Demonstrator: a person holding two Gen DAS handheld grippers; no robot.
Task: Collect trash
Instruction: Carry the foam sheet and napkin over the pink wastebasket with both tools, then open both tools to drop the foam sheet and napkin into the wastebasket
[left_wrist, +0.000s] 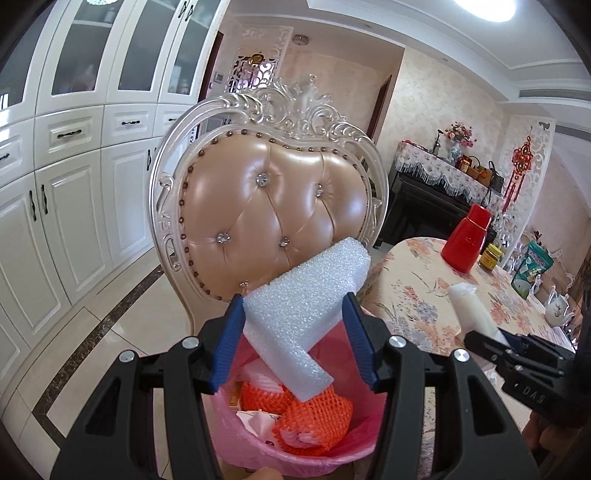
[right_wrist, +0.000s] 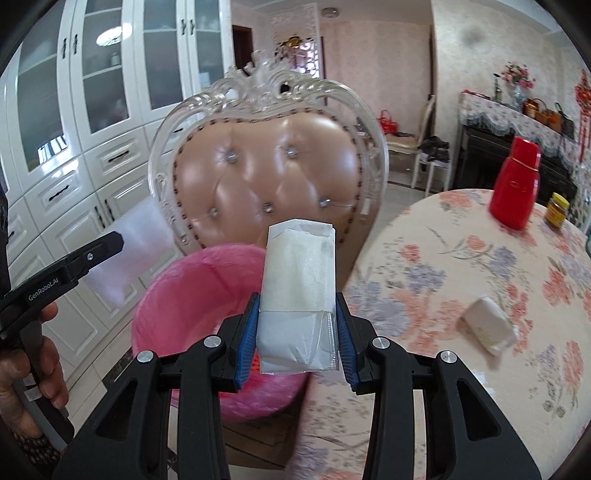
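My left gripper is shut on a white L-shaped foam piece, which hangs over the pink-lined trash bin. Orange foam nets and crumpled paper lie inside the bin. My right gripper is shut on a folded white packet, held just right of the bin at the table's edge. The right gripper also shows at the right of the left wrist view. In the right wrist view, the left gripper and the blurred foam piece show at the left. Another white packet lies on the table.
A padded chair with an ornate white frame stands right behind the bin. The round table with a floral cloth carries a red flask, a small jar, a green bag and a teapot. White cabinets line the left wall.
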